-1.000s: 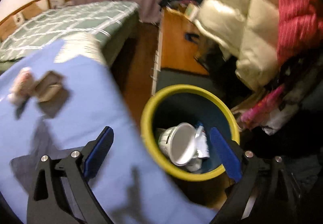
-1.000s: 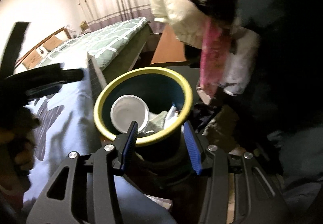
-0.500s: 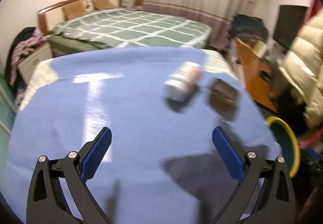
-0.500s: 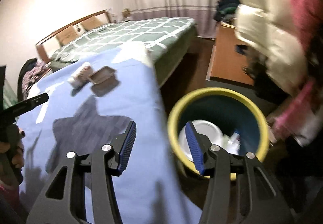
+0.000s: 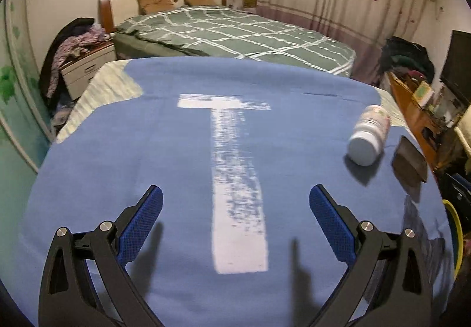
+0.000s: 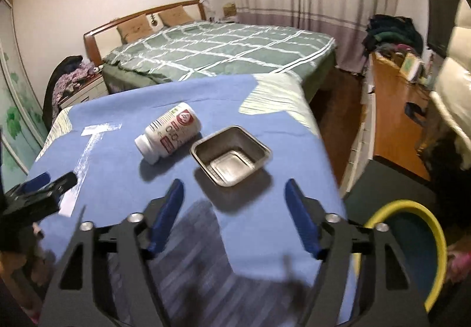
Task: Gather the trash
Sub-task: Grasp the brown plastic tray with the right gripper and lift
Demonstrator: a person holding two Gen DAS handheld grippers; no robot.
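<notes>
Hovering near the square foil tray on the blue-covered desk, the right gripper spreads its empty fingers, likely to grab it; the white pill bottle lies just beside the tray, and the left gripper hangs released.

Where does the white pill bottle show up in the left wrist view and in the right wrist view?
Left wrist view: the white pill bottle lies on its side at the right edge of the blue cloth, cap toward the camera.
Right wrist view: the bottle lies left of centre, beside the foil tray, apart from it.
Shared landmark: the white T mark on the cloth.
</notes>
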